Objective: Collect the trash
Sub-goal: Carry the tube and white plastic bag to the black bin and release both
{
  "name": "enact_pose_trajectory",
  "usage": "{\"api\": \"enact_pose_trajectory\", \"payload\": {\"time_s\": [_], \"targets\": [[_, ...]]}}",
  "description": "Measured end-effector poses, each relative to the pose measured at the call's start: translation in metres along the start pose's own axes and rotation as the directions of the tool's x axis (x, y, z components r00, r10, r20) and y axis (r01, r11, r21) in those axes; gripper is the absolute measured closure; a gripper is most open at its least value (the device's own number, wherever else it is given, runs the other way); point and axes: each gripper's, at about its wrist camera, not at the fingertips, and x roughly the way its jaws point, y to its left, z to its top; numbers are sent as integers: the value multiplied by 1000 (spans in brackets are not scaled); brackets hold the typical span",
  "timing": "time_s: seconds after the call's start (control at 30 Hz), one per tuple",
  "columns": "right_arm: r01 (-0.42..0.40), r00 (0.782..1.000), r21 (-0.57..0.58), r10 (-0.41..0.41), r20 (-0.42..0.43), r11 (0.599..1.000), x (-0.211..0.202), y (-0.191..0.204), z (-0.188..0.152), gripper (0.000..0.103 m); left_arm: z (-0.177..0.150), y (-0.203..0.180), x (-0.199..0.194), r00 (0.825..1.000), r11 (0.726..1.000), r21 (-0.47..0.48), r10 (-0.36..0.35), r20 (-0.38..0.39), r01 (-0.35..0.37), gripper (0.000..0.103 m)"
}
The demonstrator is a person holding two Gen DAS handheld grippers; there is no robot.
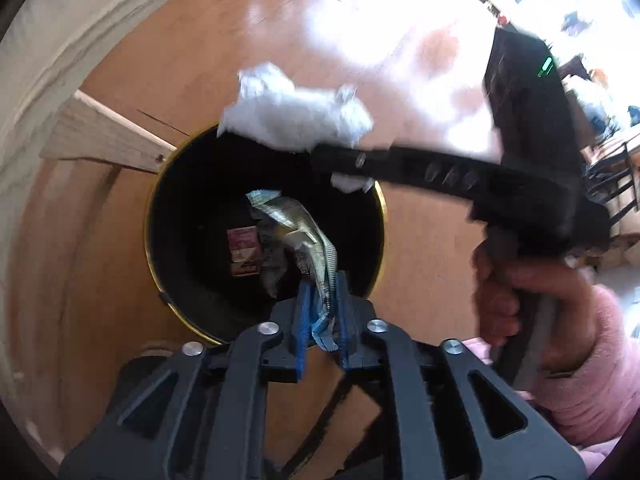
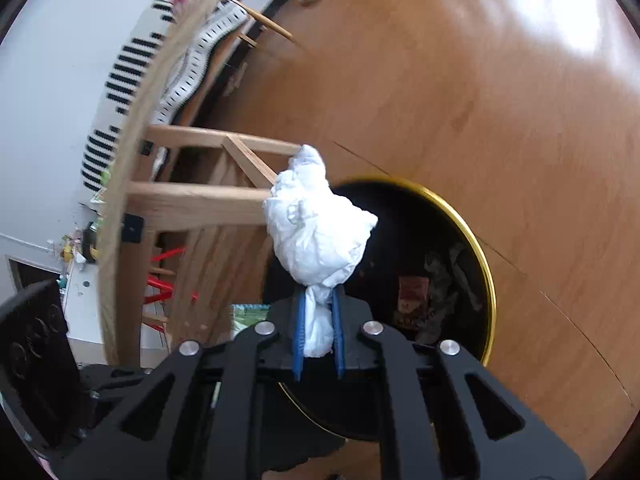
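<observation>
Both grippers were poised over the black bin [image 1: 192, 240], presumably so that whatever was let go would fall straight in. The left gripper [image 1: 322, 312] was clenched on a crinkled snack wrapper [image 1: 304, 236], pinched by its lower end between the blue pads [image 1: 302, 320], so the loose part hung out over the opening. The right gripper [image 2: 318, 328] was clamped on the twisted tail of a crumpled white tissue [image 2: 316, 224], the bulky wad standing clear of the fingers; in the left wrist view it sat at about twelve o'clock over the gold rim [image 1: 150, 248]. The bin stood on the wooden floor [image 2: 480, 100], with a wooden frame [image 2: 208, 200] at its ten o'clock. Inside lay a small red packet [image 2: 412, 292] and some dark crumpled scraps [image 2: 448, 280].
</observation>
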Motion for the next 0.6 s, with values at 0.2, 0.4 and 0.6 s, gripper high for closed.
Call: {"api": "enact_pose_trajectory", "payload": {"time_s": [0.2, 0.4, 0.6], "targets": [[64, 995, -3, -64, 76, 998, -26, 3, 15, 7, -4, -6, -15, 991, 997, 5, 80, 104, -81, 6], [461, 846, -144, -384, 370, 876, -60, 39, 10, 7, 0, 6, -82, 909, 971, -96, 239, 342, -219, 6], [476, 841, -356, -298, 451, 805, -52, 106, 5, 7, -45, 88, -196, 767, 914, -361, 363, 529, -183, 6]]}}
